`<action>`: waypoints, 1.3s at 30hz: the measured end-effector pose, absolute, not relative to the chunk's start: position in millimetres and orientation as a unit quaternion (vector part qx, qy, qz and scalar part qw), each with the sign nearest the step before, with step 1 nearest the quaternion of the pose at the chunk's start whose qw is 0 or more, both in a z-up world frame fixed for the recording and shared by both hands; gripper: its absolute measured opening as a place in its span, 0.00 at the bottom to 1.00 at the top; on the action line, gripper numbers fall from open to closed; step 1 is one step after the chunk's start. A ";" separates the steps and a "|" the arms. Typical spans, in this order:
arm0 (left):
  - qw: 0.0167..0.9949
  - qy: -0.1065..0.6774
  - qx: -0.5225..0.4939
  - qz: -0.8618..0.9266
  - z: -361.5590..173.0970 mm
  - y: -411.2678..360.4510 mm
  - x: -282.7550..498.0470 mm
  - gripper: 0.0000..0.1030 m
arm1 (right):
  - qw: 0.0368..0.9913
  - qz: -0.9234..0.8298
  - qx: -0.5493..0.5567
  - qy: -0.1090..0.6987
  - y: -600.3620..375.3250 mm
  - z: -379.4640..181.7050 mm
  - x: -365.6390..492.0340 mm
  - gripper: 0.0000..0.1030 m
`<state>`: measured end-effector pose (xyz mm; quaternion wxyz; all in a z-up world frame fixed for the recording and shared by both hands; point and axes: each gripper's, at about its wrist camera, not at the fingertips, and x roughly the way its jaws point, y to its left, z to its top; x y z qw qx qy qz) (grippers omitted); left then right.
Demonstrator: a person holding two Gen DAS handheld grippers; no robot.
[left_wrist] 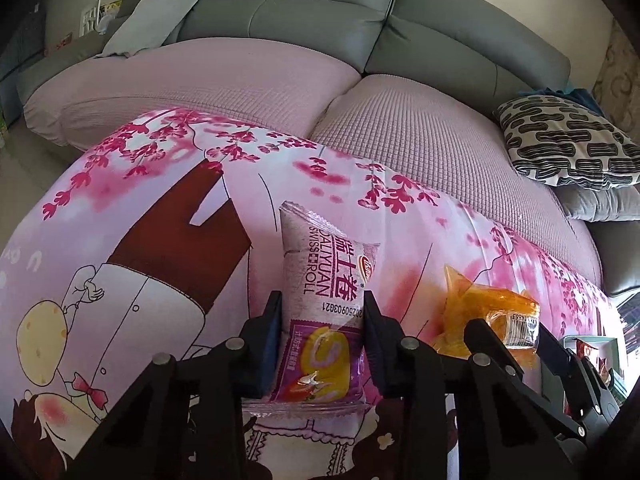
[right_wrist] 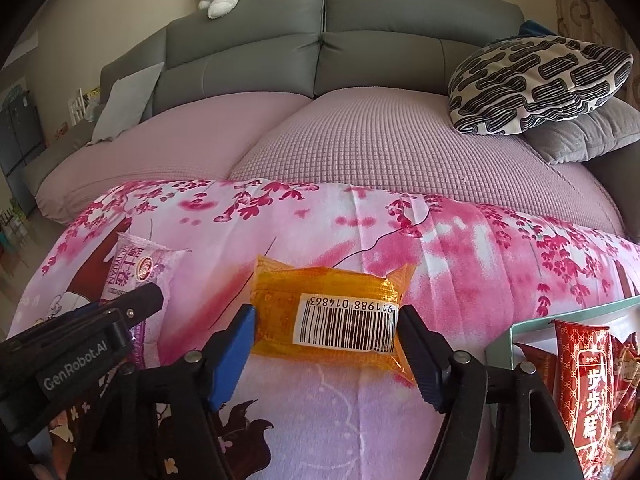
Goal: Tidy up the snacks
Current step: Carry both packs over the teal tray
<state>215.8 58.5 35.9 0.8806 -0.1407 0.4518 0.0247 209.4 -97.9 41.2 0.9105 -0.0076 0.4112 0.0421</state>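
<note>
Snacks are the business here, and two of them lie loose on the pink blossom-print cloth (right_wrist: 460,248) that covers the table in front of the grey sofa (right_wrist: 320,40). Toward the left lies a long lilac Swiss-roll packet (left_wrist: 324,300), printed with a picture of a yellow cake roll, its far end pointing at the sofa edge. The left gripper (left_wrist: 322,344) has its fingers pinching this packet across its near half — the wrapper sits tight between the pads. Just right of it, near the middle of the cloth, lies a squat translucent orange packet (right_wrist: 328,312) with a white barcode label facing up. The right gripper (right_wrist: 326,344) straddles it, fingers at either short end; the right one seems to touch the crinkled seal, but I cannot tell whether both pads press, so I would not call it gripped yet.

At the right edge of the table stands a pale green box (right_wrist: 568,316) already holding red-wrapped snacks (right_wrist: 588,392), upright and packed close. My judgement: the sorting is partly done — several packets are boxed, and these two are left, neither yet lifted. Both wrappers look thin and slippery, puffed with air, so a soft squeeze may slide off.
</note>
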 end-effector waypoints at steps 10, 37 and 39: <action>0.890 0.429 -0.150 0.020 53.7 63.3 207.7 0.37 | 0.916 0.043 0.003 0.399 -104.1 57.6 200.3 0.71; 0.891 0.432 -0.136 -0.036 109.5 9.6 155.5 0.37 | 0.915 0.014 0.017 0.404 -129.1 105.4 136.0 0.71; 0.891 0.431 -0.135 -0.039 117.9 2.3 147.6 0.37 | 0.914 0.008 0.020 0.404 -137.7 111.6 125.9 0.71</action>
